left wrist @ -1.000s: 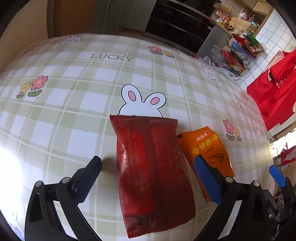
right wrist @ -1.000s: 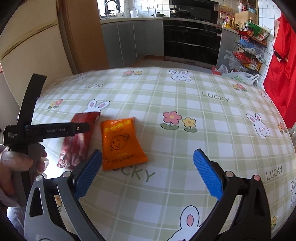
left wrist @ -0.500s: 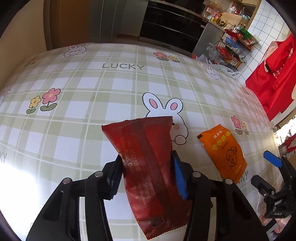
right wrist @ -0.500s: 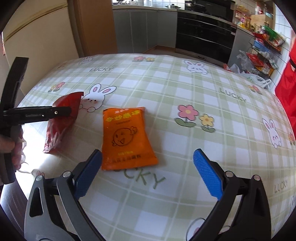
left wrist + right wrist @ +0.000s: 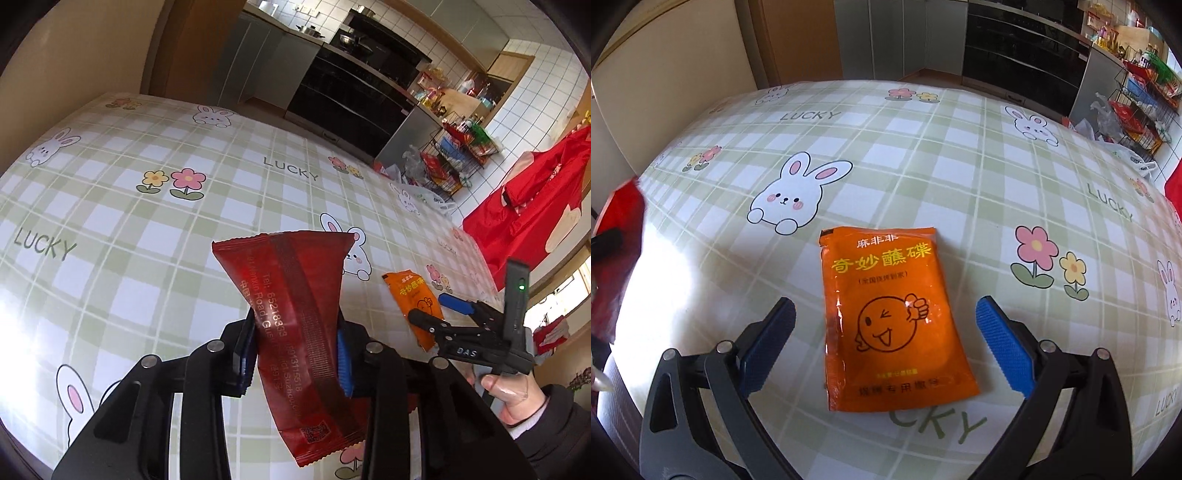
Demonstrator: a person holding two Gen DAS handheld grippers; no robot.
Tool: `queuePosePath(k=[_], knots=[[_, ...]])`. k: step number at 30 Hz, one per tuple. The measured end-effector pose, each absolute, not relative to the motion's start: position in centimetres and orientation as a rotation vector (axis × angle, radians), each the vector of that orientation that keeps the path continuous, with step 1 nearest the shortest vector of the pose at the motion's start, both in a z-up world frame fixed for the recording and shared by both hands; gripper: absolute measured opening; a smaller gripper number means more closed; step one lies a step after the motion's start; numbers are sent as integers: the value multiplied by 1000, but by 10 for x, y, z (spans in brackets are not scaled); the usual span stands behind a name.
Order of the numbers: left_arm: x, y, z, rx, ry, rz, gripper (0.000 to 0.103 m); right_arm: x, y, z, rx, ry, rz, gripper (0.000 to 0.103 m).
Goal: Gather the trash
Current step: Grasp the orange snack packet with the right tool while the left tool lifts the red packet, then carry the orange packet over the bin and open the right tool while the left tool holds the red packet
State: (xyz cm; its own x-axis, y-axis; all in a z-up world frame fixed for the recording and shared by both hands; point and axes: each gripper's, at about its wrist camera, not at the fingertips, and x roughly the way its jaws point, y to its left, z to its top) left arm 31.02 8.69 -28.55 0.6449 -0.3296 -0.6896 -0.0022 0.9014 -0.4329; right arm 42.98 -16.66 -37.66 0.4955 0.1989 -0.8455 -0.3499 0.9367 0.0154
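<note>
My left gripper [image 5: 295, 350] grips a dark red snack wrapper [image 5: 291, 295] and holds it above the table; its jaws are still closing and the wrapper is creased between the blue pads. That wrapper also shows as a red blur [image 5: 617, 258] at the left edge of the right wrist view. An orange sauce packet [image 5: 890, 317] lies flat on the tablecloth, between the wide open fingers of my right gripper [image 5: 886, 332], which hovers just above it. In the left wrist view the right gripper [image 5: 436, 310] sits over the orange packet [image 5: 413, 299], held by a hand [image 5: 509, 398].
The table wears a green checked cloth [image 5: 923, 155] with rabbits, flowers and LUCKY print. Behind it stand kitchen cabinets and a black oven [image 5: 354, 85]. A wire rack of goods [image 5: 454, 155] and a red cloth [image 5: 535, 199] are to the right.
My left gripper closed on the red wrapper and lifted it off the table. My right gripper came down over the orange packet, which now lies between its open fingers.
</note>
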Motion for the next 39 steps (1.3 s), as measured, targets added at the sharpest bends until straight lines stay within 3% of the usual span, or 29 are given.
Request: queuePosePath(k=[4,6,7,11,24,39], knots=[[281,99,-282,-470,818,-208,34,428,-165,-384,-194,1035,337,86],[270,102,-280,-474,803,-220,34,424,-164,-382,-201,1029,350,76],[265,101,-277,-465,792,-222,34,423,-164,-381,-203,1029,355,66],[253,101,-267,-433,762,-226,34,415,-162,-376,-215,1036,364,60],[229,101,-234,-409,705,-261,34,353,-170,-318,-110,873,368,59],[175,101,-199,-420,672,-295,35,213,-195,-225,-128,634,389,59]])
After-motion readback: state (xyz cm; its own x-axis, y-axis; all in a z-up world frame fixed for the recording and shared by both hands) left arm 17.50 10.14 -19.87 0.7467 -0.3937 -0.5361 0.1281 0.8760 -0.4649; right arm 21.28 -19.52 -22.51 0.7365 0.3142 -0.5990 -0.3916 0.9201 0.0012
